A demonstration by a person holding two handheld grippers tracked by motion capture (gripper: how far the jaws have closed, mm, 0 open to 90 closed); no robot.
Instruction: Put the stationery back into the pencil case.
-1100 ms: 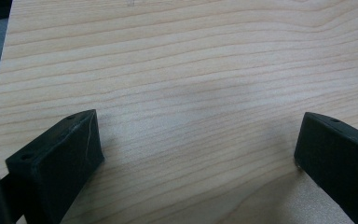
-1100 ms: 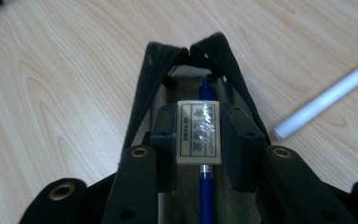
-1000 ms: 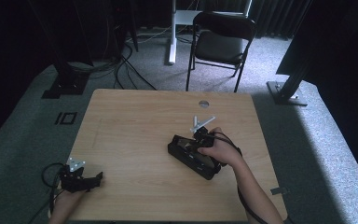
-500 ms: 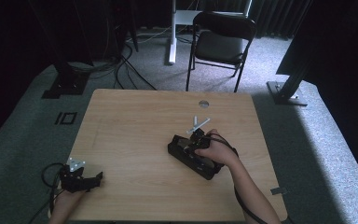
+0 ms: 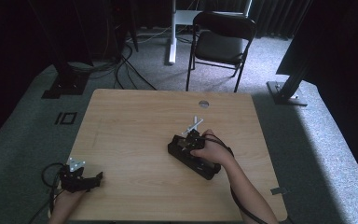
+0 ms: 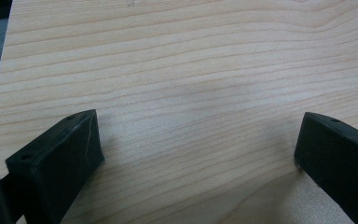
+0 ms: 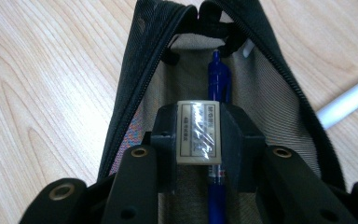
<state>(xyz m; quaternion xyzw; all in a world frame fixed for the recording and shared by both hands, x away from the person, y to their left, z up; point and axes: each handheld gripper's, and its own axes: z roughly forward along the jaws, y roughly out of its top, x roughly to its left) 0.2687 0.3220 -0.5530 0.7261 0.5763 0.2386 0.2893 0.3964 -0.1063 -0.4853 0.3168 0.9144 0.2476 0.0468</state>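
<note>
Both my jaws on the right gripper (image 7: 199, 135) pinch an eraser (image 7: 198, 131) inside the open pencil case (image 7: 130, 88), above a blue pen (image 7: 218, 79); left gripper (image 6: 196, 154), at 8 o'clock, gapes empty.

Both grippers are chunky black plastic; the left gripper (image 5: 81, 178) has a grey triangular plate at 12 o'clock, cable looping off at 9. The right gripper's (image 7: 199, 133) fingers (image 7: 165, 135) have brass-ringed screw holes.
</note>
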